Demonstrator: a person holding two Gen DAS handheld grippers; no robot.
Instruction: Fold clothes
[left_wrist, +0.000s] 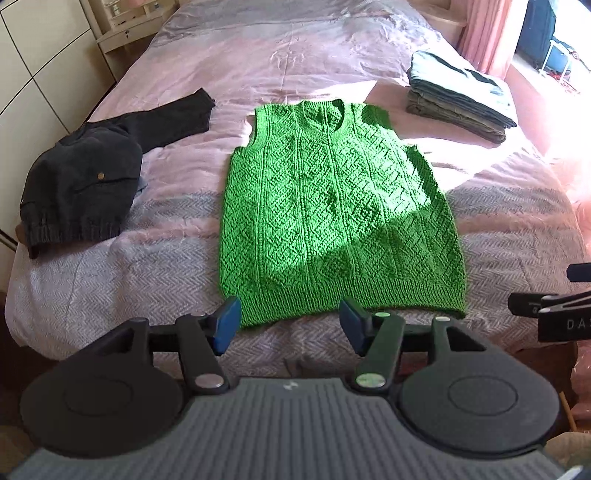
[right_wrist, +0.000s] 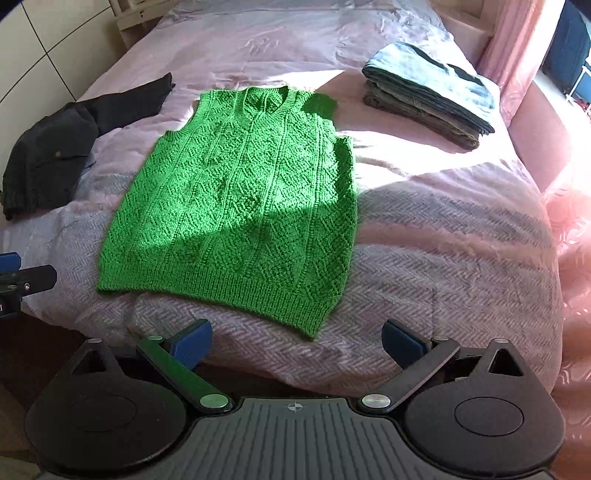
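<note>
Vest (left_wrist: 332, 206) flat on bed (left_wrist: 110, 266), neck away from me, long axis running away | hem just ahead of my left claw (left_wrist: 290, 325), nearer than right claw (right_wrist: 295, 343) | both claws released, empty.

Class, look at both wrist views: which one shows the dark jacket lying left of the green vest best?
The left wrist view. There the dark jacket lies whole in frame, its sleeve, ribbed hem and button clear. In the right wrist view the jacket sits at the left edge, smaller and more squeezed by the lens.
</note>
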